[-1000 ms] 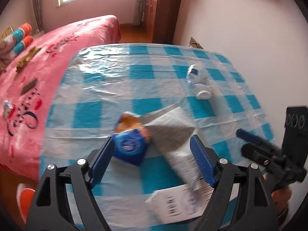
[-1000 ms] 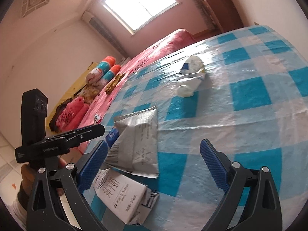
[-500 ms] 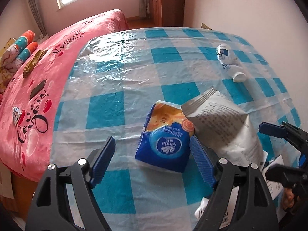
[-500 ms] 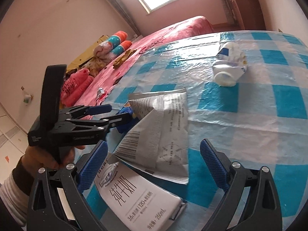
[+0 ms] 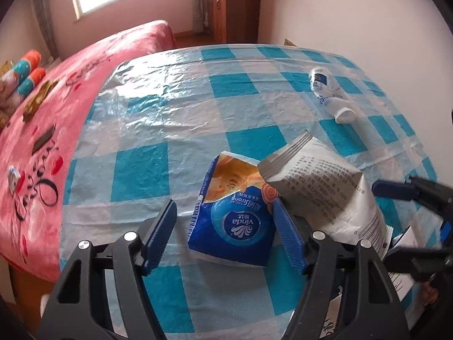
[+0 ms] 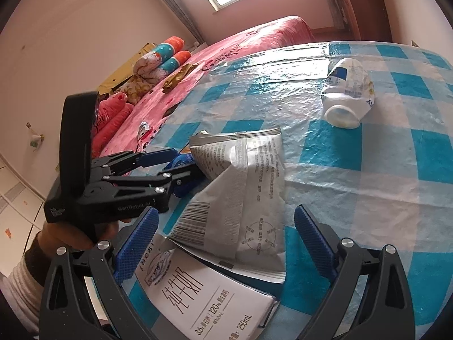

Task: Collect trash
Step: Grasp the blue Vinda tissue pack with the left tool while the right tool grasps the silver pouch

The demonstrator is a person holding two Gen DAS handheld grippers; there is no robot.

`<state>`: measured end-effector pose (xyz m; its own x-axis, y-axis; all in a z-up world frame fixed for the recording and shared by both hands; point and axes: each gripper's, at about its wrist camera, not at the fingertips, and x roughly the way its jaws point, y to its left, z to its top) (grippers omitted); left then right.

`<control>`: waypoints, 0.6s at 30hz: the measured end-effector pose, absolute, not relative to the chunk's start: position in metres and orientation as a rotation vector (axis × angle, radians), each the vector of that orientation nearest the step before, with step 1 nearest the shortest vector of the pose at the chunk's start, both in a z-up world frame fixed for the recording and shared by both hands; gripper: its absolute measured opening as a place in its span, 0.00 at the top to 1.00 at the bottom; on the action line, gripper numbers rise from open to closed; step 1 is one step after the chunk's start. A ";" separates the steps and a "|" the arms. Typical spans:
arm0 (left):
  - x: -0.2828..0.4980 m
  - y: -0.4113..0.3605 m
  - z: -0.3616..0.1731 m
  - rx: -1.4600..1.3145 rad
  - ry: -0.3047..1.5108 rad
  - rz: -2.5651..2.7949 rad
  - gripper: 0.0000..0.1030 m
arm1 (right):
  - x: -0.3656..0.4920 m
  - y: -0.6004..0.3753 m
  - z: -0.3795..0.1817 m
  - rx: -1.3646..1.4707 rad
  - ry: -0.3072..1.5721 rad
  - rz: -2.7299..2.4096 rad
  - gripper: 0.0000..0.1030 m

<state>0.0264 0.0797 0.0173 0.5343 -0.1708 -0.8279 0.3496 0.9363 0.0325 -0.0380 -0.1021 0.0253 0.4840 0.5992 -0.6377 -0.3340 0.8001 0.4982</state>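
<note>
Both grippers spread wide over the trash on the blue-and-white checked plastic tablecloth (image 5: 158, 130).

The left gripper (image 5: 226, 226) straddles the blue and orange Vinda tissue pack (image 5: 235, 212), blue fingers apart, not pinching. The right gripper (image 6: 225, 238) gapes around the crumpled silver foil pouch (image 6: 246, 192), lying atop the flattened white milk carton (image 6: 203, 297). A squashed white plastic bottle (image 6: 346, 96) lies well beyond.

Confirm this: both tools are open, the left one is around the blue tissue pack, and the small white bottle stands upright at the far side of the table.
Not quite. The white bottle lies on its side, as the right wrist view shows. The rest holds: the left tool is open around the blue tissue pack, and the right tool is open too.
</note>
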 end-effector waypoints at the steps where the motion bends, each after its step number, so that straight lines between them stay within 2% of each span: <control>1: 0.026 0.079 0.017 0.214 0.955 -0.317 0.31 | -0.036 -0.102 0.028 0.330 0.900 0.579 0.07; 11: 0.026 0.076 0.013 0.215 0.938 -0.342 0.32 | -0.020 -0.113 0.020 0.394 0.947 0.539 0.07; 12: 0.026 0.076 0.013 0.211 0.933 -0.336 0.34 | -0.018 -0.112 0.021 0.393 0.949 0.540 0.07; 13: 0.025 0.076 0.014 0.207 0.924 -0.330 0.44 | -0.018 -0.111 0.021 0.385 0.949 0.537 0.07; 15: 0.025 0.078 0.015 0.190 0.923 -0.319 0.49 | -0.017 -0.106 0.021 0.356 0.947 0.523 0.07; 17: 0.025 0.080 0.016 0.168 0.918 -0.304 0.59 | -0.015 -0.099 0.021 0.319 0.945 0.515 0.08; 18: 0.024 0.083 0.016 0.156 0.914 -0.297 0.62 | -0.015 -0.096 0.021 0.302 0.944 0.507 0.11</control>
